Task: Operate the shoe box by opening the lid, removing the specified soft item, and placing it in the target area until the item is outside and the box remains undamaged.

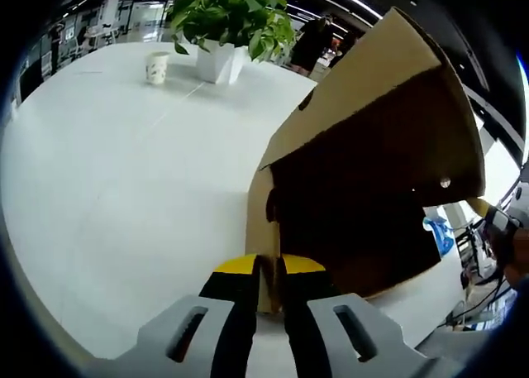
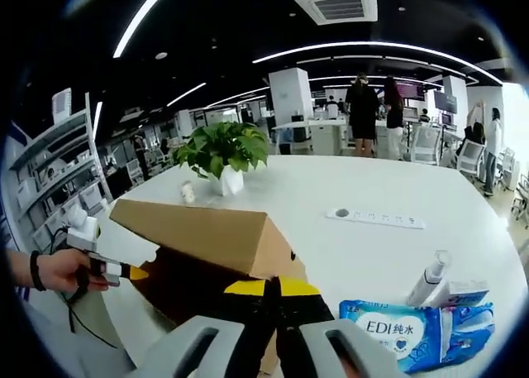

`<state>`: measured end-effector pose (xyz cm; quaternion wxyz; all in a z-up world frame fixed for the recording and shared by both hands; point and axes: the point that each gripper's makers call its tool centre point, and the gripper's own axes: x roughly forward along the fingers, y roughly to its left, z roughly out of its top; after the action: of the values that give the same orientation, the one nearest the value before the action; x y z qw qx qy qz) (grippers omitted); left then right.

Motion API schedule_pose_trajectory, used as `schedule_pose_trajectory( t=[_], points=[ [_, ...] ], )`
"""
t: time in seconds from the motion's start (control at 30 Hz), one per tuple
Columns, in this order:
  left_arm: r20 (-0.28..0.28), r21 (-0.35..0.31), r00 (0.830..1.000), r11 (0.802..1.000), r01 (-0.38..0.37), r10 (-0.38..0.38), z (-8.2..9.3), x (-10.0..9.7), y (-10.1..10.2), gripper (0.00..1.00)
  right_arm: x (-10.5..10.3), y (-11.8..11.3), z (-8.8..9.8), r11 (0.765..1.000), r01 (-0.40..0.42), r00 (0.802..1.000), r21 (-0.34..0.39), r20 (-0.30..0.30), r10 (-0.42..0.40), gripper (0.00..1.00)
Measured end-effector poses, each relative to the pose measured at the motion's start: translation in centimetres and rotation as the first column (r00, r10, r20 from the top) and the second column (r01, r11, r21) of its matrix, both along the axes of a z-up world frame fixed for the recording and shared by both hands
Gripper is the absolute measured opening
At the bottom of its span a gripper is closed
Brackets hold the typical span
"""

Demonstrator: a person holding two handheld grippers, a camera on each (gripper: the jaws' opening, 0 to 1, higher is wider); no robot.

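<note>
Fingers point(image 1: 269, 272) of the left gripper pinch the shoe box point(image 1: 372, 155) wall edge; right gripper fingers point(image 2: 273, 294) pinch its opposite corner above the tabletop point(image 1: 124, 171).

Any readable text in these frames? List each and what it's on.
"EDI 纯水": on the blue wet-wipes pack, right gripper view.
Paper cup: marking too blurred to read.
Small box behind the pack: print too small to read.
Cardboard shoe box: no text visible.
</note>
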<state>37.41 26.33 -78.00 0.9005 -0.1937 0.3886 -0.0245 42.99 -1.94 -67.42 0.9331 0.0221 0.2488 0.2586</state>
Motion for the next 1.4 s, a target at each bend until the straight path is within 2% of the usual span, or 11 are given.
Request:
schedule_pose_trajectory(
  t=[0.3, 0.63, 0.7, 1.0, 1.4],
  points=[
    [0.0, -0.006, 1.0, 1.0, 0.009, -0.009, 0.0, 0.0, -0.1, 0.08, -1.0, -0.4, -1.4, 1.0, 0.013, 0.999, 0.005, -0.042, -0.013, 0.0],
    [-0.008, -0.002, 1.0, 1.0, 0.026, -0.026, 0.1, -0.1, -0.2, 0.08, -1.4, -0.2, -1.9, 0.999, 0.025, 0.997, 0.042, -0.072, -0.022, 0.0],
    [-0.016, 0.012, 0.999, 0.999, 0.049, -0.048, 0.1, -0.2, -0.2, 0.08, -1.5, -0.2, -2.0, 0.998, 0.024, 0.997, 0.049, -0.076, -0.021, 0.0],
    [0.009, 0.061, 0.995, 0.993, 0.098, -0.099, 1.6, -0.4, 0.2, 0.06, -2.3, 0.2, -3.0, 0.999, 0.007, 0.995, 0.047, -0.1, -0.002, 0.0],
    [0.043, 0.07, 0.991, 0.99, 0.121, -0.124, 2.8, -0.9, 0.6, 0.0, -2.9, 0.1, -4.4, 0.998, 0.007, 0.991, 0.056, -0.13, 0.0, 0.0]
  ],
)
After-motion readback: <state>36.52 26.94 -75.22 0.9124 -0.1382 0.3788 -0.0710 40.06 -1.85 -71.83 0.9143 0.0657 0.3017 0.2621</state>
